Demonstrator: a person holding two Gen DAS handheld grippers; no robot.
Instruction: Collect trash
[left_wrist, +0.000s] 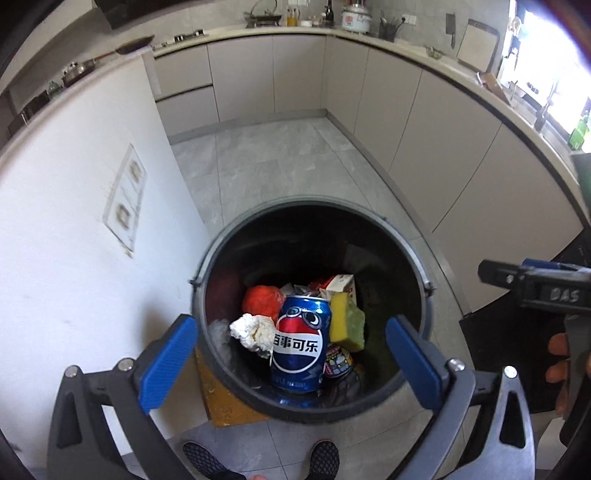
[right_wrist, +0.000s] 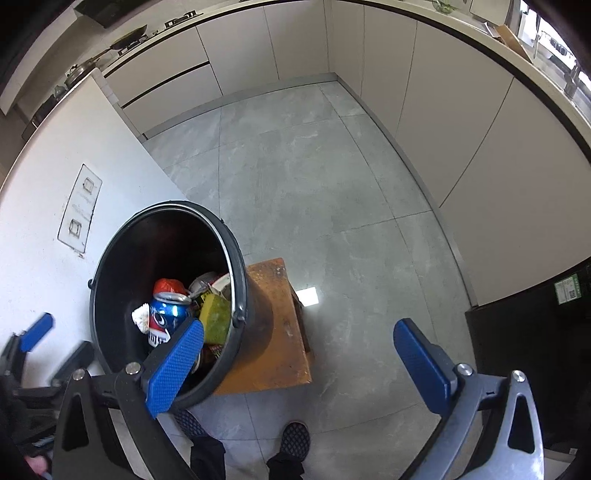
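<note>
A black trash bucket (left_wrist: 423, 291) stands on a low orange stool (left_wrist: 225, 406). In it are a blue Pepsi can (left_wrist: 299, 343), a crumpled white tissue (left_wrist: 251, 330), a yellow-green sponge (left_wrist: 345, 321), a red wad (left_wrist: 260, 299), a small carton (left_wrist: 341, 284) and other wrappers. My left gripper (left_wrist: 291, 365) is open and empty, right above the bucket's mouth. My right gripper (right_wrist: 299, 354) is open and empty, to the right of the bucket (right_wrist: 255, 317), above the stool (right_wrist: 280, 332) and floor. The can (right_wrist: 170, 317) and sponge (right_wrist: 214, 317) show there too.
A white wall (left_wrist: 74, 221) with sockets is at the left. Beige cabinets (left_wrist: 424, 122) and a countertop with kitchenware run along the back and right. A dark appliance (right_wrist: 535, 325) stands at the right. The person's shoes (right_wrist: 293, 439) are below on the grey tile floor (right_wrist: 314, 166).
</note>
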